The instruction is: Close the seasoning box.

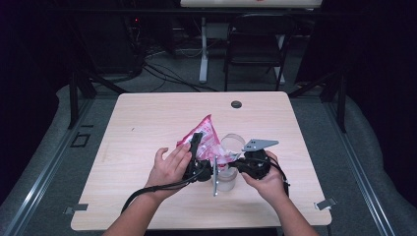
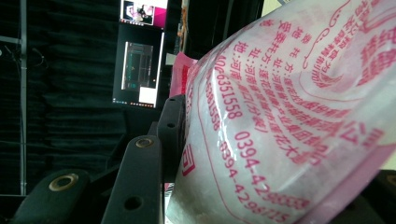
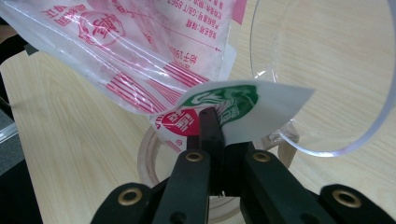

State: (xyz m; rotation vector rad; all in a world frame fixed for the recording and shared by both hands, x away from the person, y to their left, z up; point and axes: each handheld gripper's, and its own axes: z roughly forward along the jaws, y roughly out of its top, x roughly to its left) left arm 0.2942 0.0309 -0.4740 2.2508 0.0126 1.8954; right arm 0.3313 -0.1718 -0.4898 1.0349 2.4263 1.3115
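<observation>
Step in hand: pouring from the pink-and-white printed plastic pouch (image 1: 206, 137) into the clear plastic cup (image 1: 230, 164), as I judge it; the pouch is held up on a slant above the cup, with both grippers on it.

Pouch: near the middle of the pale wooden bench (image 1: 147, 128), its high corner pointing to about 11 o'clock and its low end dipping towards the cup's mouth at about 4 o'clock.

Left gripper (image 1: 195, 147): its fingers (image 2: 140, 186) are partly closed around the fat belly of the pouch (image 2: 289, 121), carrying the weight (one finger lies flat against the film in the left gripper view).

Right gripper (image 1: 235, 162): fingers (image 3: 210, 135) pinched tight on the low white corner flap of the pouch (image 3: 243, 112), the one with a green and red printed mark, just at 9 o'clock of the cup's rim (image 3: 327, 140).

Cup: upright on the bench, directly below the low end of the pouch; whether anything is in it yet I cannot tell.

Mouth of the pouch: hidden behind the flap, so open or sealed is not clear.

Next move calls for: keeping the pinched corner over the cup's opening while the left hand (image 1: 169, 164) tips the belly higher, slowly, so the contents run to the low corner.

Risk: the light cup may tip if the flap or the right gripper nudges its rim (a small clearance looks wise).
</observation>
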